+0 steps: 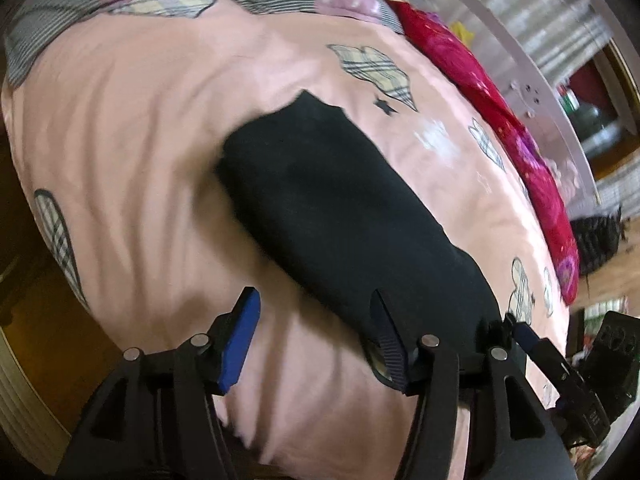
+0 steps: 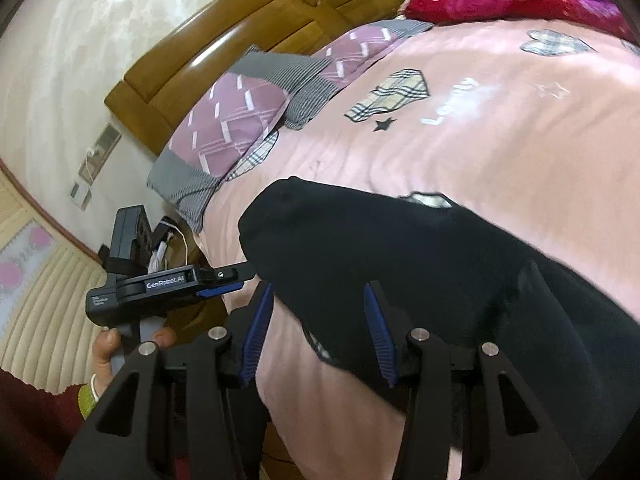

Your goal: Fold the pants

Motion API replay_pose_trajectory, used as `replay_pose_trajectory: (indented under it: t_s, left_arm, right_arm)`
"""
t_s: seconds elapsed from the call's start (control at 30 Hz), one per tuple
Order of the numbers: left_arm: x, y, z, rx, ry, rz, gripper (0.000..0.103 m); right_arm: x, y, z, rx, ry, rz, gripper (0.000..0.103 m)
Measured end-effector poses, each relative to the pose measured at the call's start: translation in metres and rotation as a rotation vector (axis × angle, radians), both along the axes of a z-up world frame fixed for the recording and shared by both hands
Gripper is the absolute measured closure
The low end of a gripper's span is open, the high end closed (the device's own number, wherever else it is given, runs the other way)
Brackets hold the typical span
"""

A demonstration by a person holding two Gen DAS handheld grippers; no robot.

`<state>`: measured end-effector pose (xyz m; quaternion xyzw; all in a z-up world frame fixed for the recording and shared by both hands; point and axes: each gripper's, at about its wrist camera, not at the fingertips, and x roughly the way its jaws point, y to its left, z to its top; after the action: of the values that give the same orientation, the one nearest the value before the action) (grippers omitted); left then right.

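Blue-padded left gripper spread wide, grasping nothing, pink sheet bare between fingers. Right gripper parted, black pants edge between pads, grip unclear. Pants folded, lying mid-bed; purple pillow and red blanket beyond.

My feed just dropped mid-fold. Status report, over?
Left claw open, nothing between its pads. Right claw open over the black pants' edge, not pinching. Pants bunched on the pink bedspread. Nothing in the way.
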<state>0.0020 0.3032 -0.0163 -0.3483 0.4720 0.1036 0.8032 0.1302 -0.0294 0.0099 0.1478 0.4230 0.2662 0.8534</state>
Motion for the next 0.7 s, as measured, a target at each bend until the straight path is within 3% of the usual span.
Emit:
replay_pose_trajectory:
  t_s: [0.47, 0.7]
  left_arm:
    - [0.019, 0.041, -0.034, -0.104, 0.025, 0.102, 0.044]
    - [0.032, 0.045, -0.039, -0.084, 0.011, 0.124, 0.041]
  right_arm:
    - [0.114, 0.063, -0.002, -0.144, 0.035, 0.190, 0.054]
    - [0.160, 0.111, -0.020, -0.230, 0.073, 0.345, 0.054]
